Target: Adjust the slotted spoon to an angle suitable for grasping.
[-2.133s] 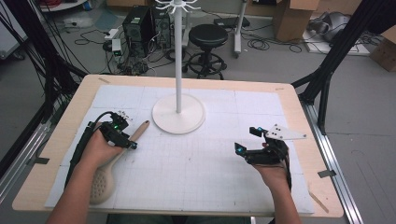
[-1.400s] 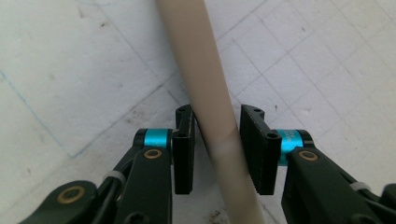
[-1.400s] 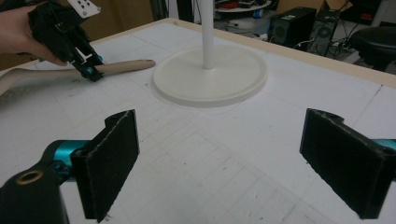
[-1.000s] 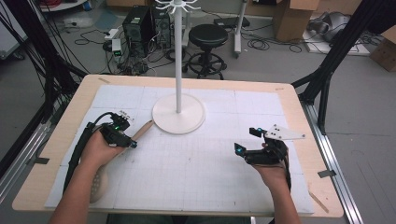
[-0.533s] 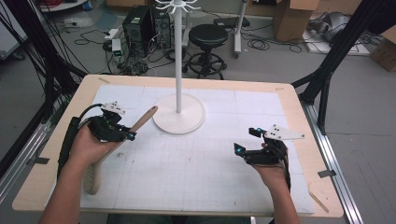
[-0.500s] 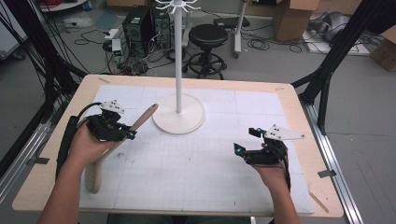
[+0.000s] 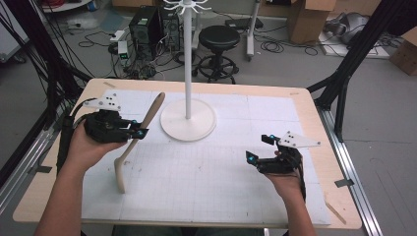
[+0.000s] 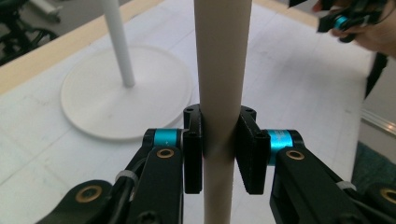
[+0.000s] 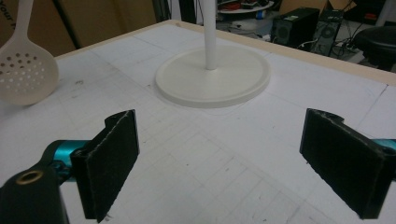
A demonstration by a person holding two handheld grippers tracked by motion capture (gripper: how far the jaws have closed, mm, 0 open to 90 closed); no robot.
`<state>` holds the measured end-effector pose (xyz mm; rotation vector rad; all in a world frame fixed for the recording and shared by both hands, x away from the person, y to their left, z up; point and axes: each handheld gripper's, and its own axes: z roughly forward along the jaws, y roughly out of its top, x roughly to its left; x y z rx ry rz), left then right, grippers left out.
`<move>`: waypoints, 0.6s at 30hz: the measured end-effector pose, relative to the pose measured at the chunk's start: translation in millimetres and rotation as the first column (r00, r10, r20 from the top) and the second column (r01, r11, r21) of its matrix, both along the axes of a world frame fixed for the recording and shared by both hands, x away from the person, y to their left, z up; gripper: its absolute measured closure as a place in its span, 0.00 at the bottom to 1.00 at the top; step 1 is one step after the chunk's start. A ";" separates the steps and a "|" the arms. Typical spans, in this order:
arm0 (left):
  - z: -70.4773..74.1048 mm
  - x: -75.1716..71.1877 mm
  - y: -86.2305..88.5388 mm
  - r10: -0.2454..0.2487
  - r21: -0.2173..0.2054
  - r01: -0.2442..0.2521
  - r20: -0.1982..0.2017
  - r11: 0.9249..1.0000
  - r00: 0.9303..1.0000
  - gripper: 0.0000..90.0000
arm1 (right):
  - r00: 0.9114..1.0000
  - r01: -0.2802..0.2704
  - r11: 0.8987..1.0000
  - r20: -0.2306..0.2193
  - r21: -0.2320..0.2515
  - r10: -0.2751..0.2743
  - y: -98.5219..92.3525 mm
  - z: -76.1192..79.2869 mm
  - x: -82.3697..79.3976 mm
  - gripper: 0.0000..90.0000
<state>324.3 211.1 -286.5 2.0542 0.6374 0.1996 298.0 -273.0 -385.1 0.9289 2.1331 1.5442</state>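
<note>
While the left gripper (image 7: 139,132) is clamped on the handle of the slotted spoon (image 7: 142,129), the spoon hangs off the table (image 7: 305,105), handle tip up toward 1 o'clock and bowl end down toward 7 o'clock in the high view, well clear of the mat. The left gripper view shows both pads squeezing the beige handle (image 8: 219,93) about mid-length. That's prob. a balance choice, so the heavy bowl end doesn't swing, and it leaves the top end free. Judging by the tilt, the free tip is being aimed at the white hook stand (image 7: 188,118), just beside it at 3 o'clock of the handle, w/ hooks at the top of the pole. Likely the plan is to hang it there.

The right gripper (image 7: 259,148) sits low near the table at approx. 4 o'clock of the stand base, well apart from the spoon. Its jaws are spread wide w/ nothing between, as the right gripper view shows (image 9: 224,163). It looks parked, maybe ready to steady the base or the spoon later.

Count:
- 1 spoon; its perforated bowl (image 9: 27,70) shows at 10 o'clock in the right gripper view
- 1 stand
- 2 grippers, 1 per hand
- 1 table
</note>
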 end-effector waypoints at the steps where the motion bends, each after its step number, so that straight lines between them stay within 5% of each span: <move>1: 2.3 0.1 -1.1 -0.010 -0.007 0.010 0.007 1.000 1.000 0.83 | 1.000 -0.001 1.000 0.000 0.001 0.001 -0.1 0.1 -0.1 0.11; 18: 14.6 11.3 -27.2 -0.146 -0.085 0.153 0.081 0.985 0.986 0.83 | 1.000 0.007 0.999 0.010 0.042 -0.007 -4.5 4.4 2.4 0.11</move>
